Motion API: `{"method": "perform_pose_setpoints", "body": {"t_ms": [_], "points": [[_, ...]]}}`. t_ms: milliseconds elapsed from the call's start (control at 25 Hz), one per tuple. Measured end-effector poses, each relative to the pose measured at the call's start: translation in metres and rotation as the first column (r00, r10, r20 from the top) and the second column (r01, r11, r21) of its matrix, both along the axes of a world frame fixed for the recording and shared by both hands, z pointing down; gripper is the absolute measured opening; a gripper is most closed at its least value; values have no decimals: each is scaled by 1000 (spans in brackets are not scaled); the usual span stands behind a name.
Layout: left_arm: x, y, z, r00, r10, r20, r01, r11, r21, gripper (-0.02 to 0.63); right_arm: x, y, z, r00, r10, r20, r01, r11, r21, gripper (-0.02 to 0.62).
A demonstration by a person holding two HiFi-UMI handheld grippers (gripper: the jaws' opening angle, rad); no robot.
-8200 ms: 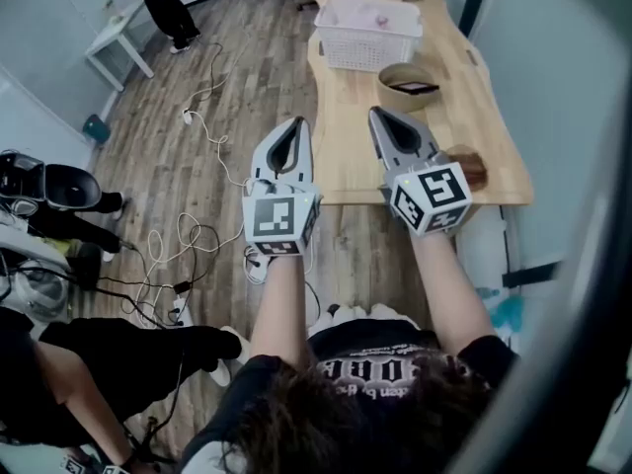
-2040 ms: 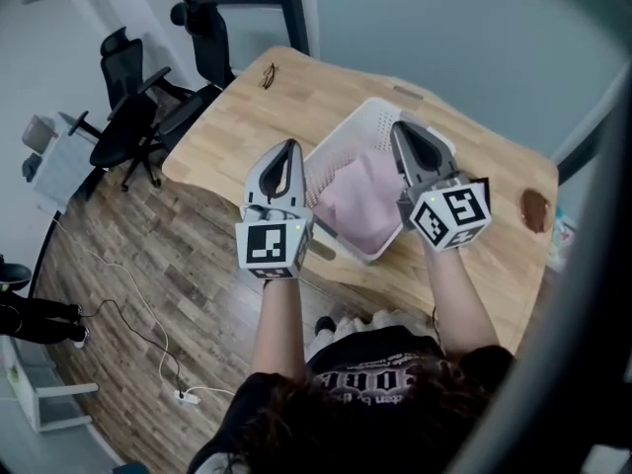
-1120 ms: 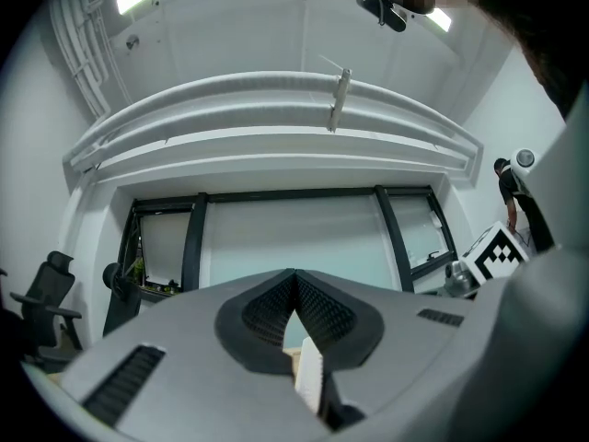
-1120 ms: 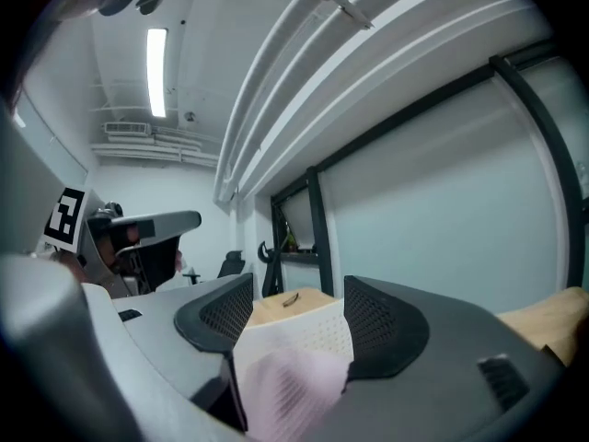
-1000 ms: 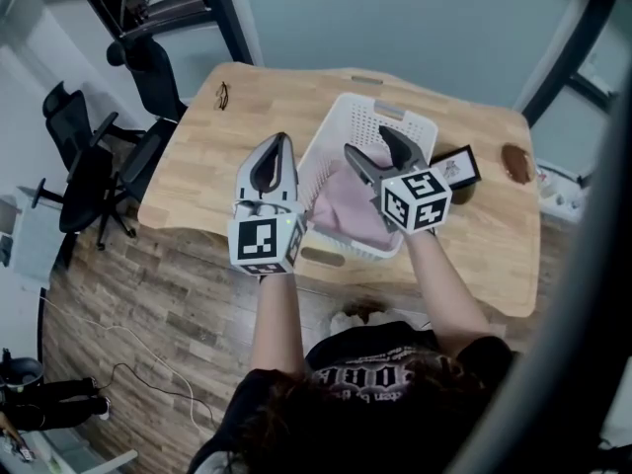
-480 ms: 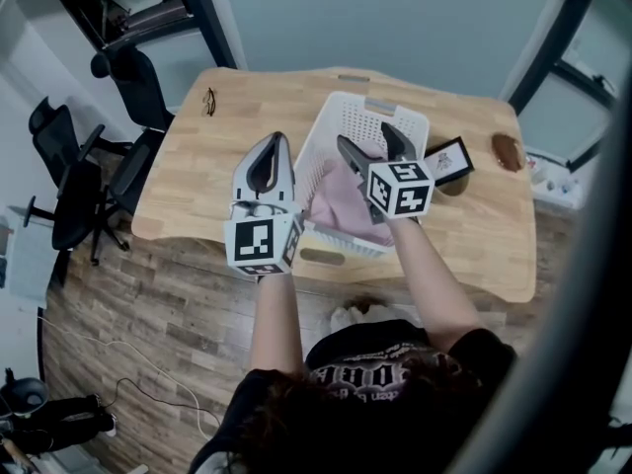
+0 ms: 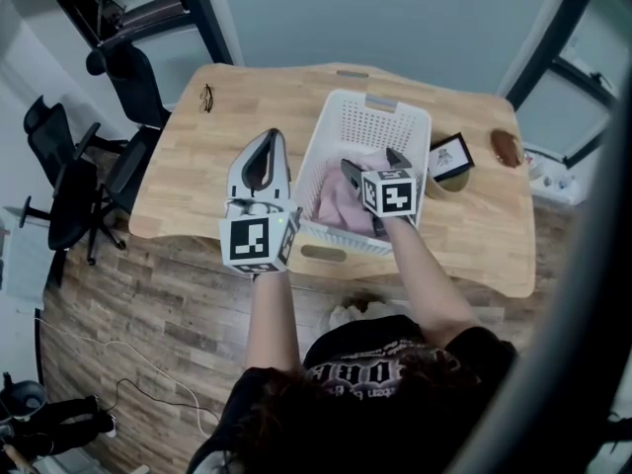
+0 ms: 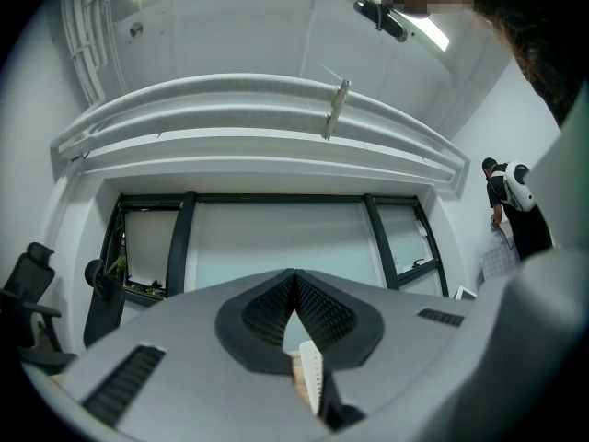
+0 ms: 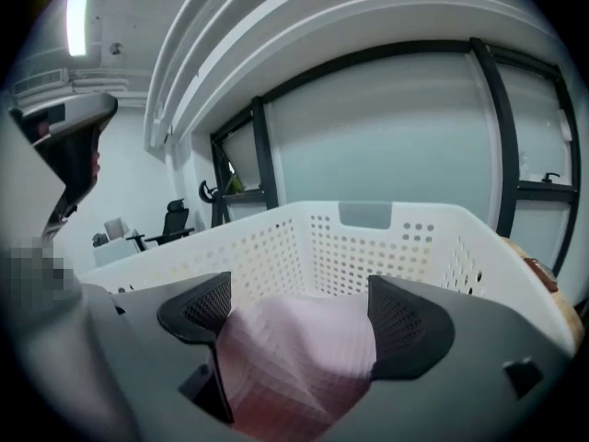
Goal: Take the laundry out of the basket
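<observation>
We hold the right gripper (image 7: 369, 163) inside the white perforated plastic basket (image 7: 380, 117). The basket stands about midway along the light wooden table (image 7: 237, 107), with its near end close to the table's front edge. The gripper's jaws have just been opening and now stand spread wide. The pink cloth laundry (image 7: 336, 205) bulges up between the pads and is not pinched. It lies on the basket's bottom, toward the near end. Our left gripper (image 7: 267, 138) hovers over the table's front edge, just left of the basket, its fingers pressed together with nothing between them. A black-framed card (image 7: 450, 156) sits just right of the basket.
</observation>
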State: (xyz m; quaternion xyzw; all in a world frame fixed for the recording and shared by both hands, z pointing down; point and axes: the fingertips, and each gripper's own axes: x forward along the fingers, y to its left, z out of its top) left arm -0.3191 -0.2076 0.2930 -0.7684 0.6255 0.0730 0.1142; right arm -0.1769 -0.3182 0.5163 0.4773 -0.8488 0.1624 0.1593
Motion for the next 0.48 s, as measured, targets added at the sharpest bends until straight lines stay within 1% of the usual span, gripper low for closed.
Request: {"method": "perform_pose_setpoints", "body": {"t_ms": [120, 240, 360, 480], "points": [[0, -1, -2, 1000, 7, -4, -7, 1000, 4, -3, 1, 1, 19, 1000, -5, -26, 4, 998, -60, 449], [3, 0, -4, 1000, 23, -4, -23, 1000, 13, -3, -2, 4, 24, 998, -32, -46, 28, 997, -74, 449], [9, 0, -4, 999, 44, 0, -44, 999, 23, -3, -3, 10, 25, 995, -90, -48, 87, 994, -66, 449], [10, -1, -2, 999, 54, -4, -54, 998, 21, -3, 0, 18, 24, 985, -165, -49, 163, 985, -57, 449]]}}
